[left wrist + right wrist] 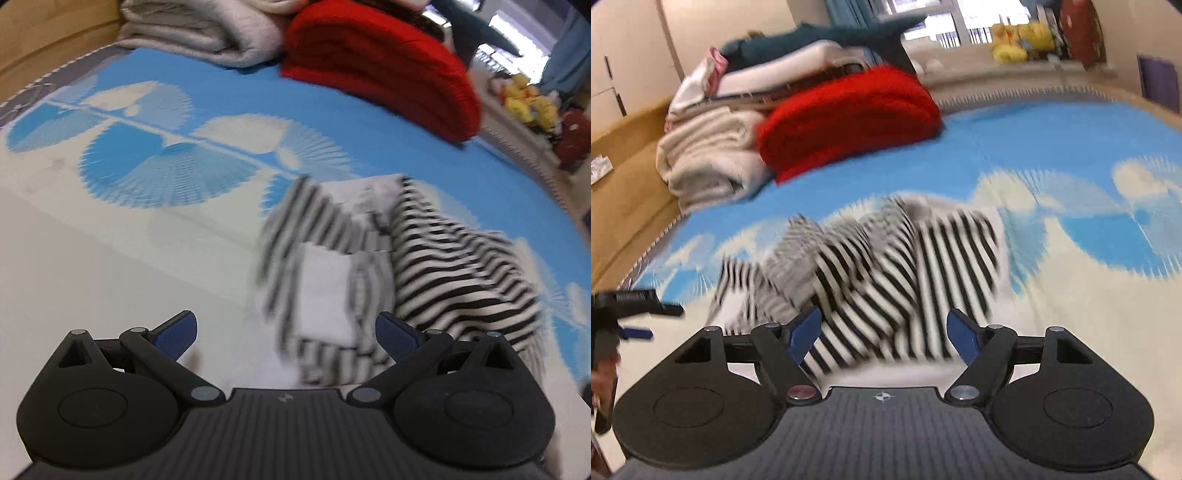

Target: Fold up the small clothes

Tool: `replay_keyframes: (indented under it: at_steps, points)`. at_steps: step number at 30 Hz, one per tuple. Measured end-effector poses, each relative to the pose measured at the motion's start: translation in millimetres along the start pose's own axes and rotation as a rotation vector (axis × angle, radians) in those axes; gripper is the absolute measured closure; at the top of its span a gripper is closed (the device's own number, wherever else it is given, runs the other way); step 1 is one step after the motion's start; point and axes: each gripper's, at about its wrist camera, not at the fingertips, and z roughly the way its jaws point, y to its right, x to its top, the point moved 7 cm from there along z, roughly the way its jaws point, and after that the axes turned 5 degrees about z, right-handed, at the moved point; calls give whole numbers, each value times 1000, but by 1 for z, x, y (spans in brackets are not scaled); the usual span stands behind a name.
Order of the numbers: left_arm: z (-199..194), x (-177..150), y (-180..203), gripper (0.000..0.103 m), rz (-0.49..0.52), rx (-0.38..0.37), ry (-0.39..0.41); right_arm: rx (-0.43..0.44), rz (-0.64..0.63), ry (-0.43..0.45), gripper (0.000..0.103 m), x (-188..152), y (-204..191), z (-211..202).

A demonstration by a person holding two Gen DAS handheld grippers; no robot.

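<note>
A black-and-white striped garment (388, 266) lies crumpled on the blue-and-white bed cover (147, 229). In the left wrist view it is ahead and to the right of my left gripper (286, 338), which is open and empty, its right pad (397, 338) close to the cloth's near edge. In the right wrist view the same garment (886, 273) lies straight ahead. My right gripper (884, 334) is open and empty, hovering over its near edge. My left gripper also shows in the right wrist view (635, 317), at the far left.
A folded red blanket (384, 62) and folded pale blankets (207, 33) are stacked at the head of the bed; they also show in the right wrist view (846, 114). A wooden bed frame (624, 199) runs along the left. Yellow soft toys (1021, 46) sit on a sill.
</note>
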Motion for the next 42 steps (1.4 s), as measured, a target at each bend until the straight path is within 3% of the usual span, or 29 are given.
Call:
replay_keyframes:
  at_steps: [1,2,3,4,6,8,11,13,15,21,23,26,29,32,33,36,38,40,42]
  points:
    - [0,1,8,0,1,-26,15,3,-8,23,41,8,-4,5]
    - [2,0,16,0,6,-45,20,21,-20,38,71,9,-14,16]
    - [6,-2,24,0,16,-55,11,38,-38,25,78,8,-20,30]
    - [11,-6,32,0,35,-60,-7,48,-58,-1,79,0,-26,43]
    - [26,-14,48,0,100,-53,-47,39,-160,-75,79,-25,-32,77]
    - [47,-28,66,0,220,-14,-103,-28,-265,-215,79,-63,-28,99]
    - [71,-55,87,0,423,79,-174,-52,-307,-206,79,-71,-27,97]
    - [69,-60,95,0,508,129,-124,-47,-300,-187,74,-58,-31,87]
    - [61,-57,97,0,482,116,-99,-50,-281,-109,64,-44,-34,75]
    - [48,-38,83,0,275,64,-81,1,-238,165,60,3,-37,51]
    - [44,-28,78,0,217,43,-48,44,-225,213,59,16,-40,53]
    - [38,-19,76,0,160,0,-13,39,-301,244,59,21,-40,54]
    - [40,-18,78,0,148,-25,-15,47,-290,234,59,23,-39,60]
    - [45,-24,79,0,182,-4,-45,81,-319,211,57,16,-50,86]
    - [49,-26,78,0,198,6,-53,80,-344,165,55,7,-57,99]
    - [60,-34,75,0,261,63,-85,1,-423,-104,55,-41,-57,149]
    - [65,-35,73,0,273,78,-95,-1,-438,-28,54,-52,-57,146]
    - [64,-33,71,0,252,64,-97,-4,-457,-45,52,-47,-60,140]
    - [60,-31,69,0,231,52,-91,13,-401,-44,43,-32,-57,128]
